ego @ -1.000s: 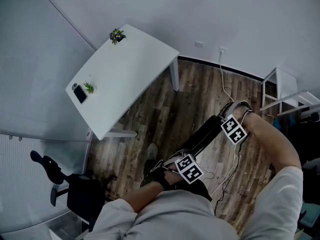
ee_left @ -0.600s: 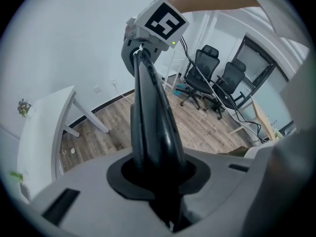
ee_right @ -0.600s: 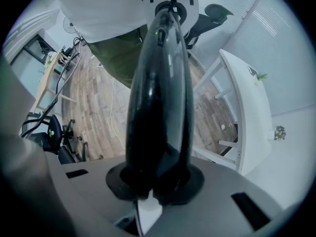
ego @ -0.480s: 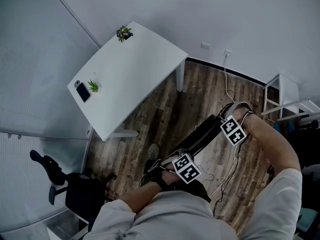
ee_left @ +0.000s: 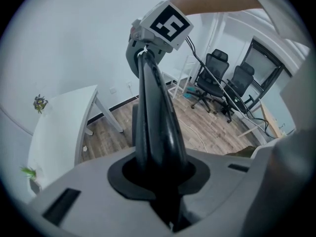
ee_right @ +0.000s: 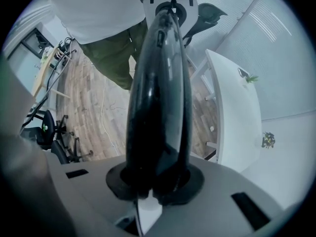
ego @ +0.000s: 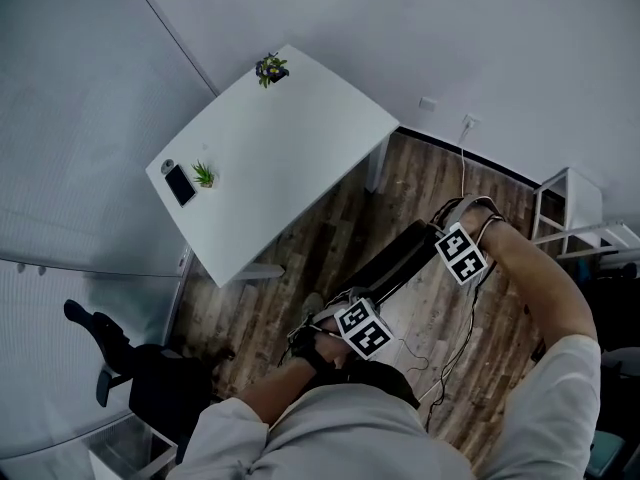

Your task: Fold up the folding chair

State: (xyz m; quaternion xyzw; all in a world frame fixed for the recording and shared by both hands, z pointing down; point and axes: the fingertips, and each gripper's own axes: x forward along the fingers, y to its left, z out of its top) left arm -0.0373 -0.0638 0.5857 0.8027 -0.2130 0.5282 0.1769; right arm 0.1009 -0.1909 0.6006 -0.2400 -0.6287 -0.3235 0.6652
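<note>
The folding chair (ego: pixel 395 263) is black and folded flat, held off the wooden floor between my two grippers. My left gripper (ego: pixel 360 330) grips its near end, close to my body. My right gripper (ego: pixel 460 253) grips the far end. In the left gripper view the chair's dark edge (ee_left: pixel 153 112) runs up from the shut left gripper (ee_left: pixel 160 181) to the right gripper's marker cube (ee_left: pixel 165 26). In the right gripper view the glossy chair edge (ee_right: pixel 158 93) rises out of the shut right gripper (ee_right: pixel 155 184).
A white table (ego: pixel 290 158) stands ahead on the left, with a phone (ego: pixel 180 184) and two small plants on it. A black office chair (ego: pixel 150 378) is at lower left. A white shelf (ego: pixel 570 208) stands at right. Cables (ego: pixel 460 338) trail over the floor.
Both grippers have carried the folded chair a little toward the white table. Neither grip on the chair has changed.
</note>
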